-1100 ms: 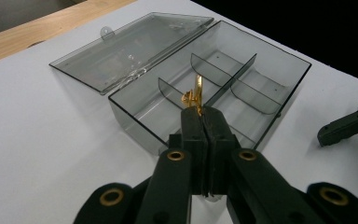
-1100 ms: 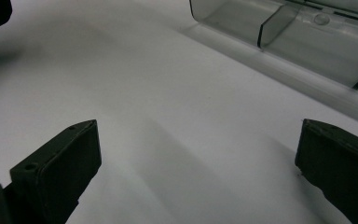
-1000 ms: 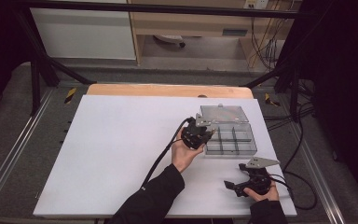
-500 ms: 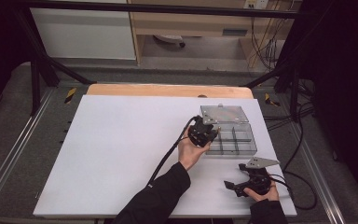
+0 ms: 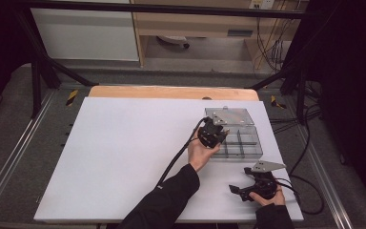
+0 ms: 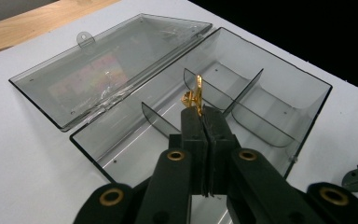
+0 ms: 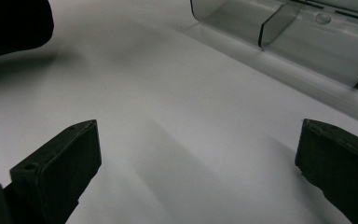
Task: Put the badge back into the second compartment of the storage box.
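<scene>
A clear grey plastic organiser box (image 5: 242, 141) lies open at the right of the white table, its lid (image 5: 229, 116) folded back. Dividers split its tray (image 6: 261, 100) into several compartments. My left gripper (image 5: 215, 133) hovers at the box's left edge, shut on a small gold metal piece (image 6: 195, 95) that sticks up above the compartments. My right gripper (image 5: 242, 190) rests low near the table's front right corner, jaws wide open with bare table between them. The box wall (image 7: 307, 42) runs across the top of the right gripper view.
The white table top (image 5: 133, 152) stretches wide to the left of the box, with a wooden strip (image 5: 171, 92) along its far edge. Cables (image 5: 295, 183) trail off the right side. A dark sleeve (image 7: 14, 23) sits at the upper left of the right gripper view.
My left gripper has moved right and slightly away from the person, from beside the box to over its left compartments. The right gripper has stayed put.
</scene>
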Motion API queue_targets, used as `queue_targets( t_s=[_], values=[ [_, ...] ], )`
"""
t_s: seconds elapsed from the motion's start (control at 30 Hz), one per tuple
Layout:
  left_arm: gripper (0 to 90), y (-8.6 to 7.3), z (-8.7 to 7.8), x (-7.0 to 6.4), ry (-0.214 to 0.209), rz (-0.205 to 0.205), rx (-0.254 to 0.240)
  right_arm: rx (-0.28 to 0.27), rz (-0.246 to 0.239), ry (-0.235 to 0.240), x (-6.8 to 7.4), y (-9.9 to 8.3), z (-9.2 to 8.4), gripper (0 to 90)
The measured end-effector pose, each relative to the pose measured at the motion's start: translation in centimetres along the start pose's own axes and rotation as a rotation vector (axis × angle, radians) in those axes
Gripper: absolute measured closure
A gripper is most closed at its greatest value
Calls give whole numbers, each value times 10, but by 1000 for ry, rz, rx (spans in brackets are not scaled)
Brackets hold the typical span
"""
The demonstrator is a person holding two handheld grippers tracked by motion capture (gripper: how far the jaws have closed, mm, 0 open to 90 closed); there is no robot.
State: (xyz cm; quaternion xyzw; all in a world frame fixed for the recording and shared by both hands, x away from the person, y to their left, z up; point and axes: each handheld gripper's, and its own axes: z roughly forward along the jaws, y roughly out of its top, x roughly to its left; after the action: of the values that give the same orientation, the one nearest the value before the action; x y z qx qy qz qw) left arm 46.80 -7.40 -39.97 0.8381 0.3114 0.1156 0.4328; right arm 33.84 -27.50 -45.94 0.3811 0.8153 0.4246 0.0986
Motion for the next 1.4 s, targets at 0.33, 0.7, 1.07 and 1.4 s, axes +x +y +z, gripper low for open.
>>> queue_targets(
  t_s=[0.33, 0.7, 1.07, 1.4],
  values=[
    [884, 2, 15, 0, 9, -6, 13, -1, 3, 2, 0, 0, 0, 6],
    [883, 3, 31, -3, 6, -4, 39, 1, 1, 1, 0, 0, 0, 6],
    [883, 1, 43, -5, 2, 2, 64, 0, 3, 2, 0, 0, -1, 6],
    [879, -1, 49, -6, -2, 5, 90, 0, 3, 3, 0, 0, -1, 6]
  ],
)
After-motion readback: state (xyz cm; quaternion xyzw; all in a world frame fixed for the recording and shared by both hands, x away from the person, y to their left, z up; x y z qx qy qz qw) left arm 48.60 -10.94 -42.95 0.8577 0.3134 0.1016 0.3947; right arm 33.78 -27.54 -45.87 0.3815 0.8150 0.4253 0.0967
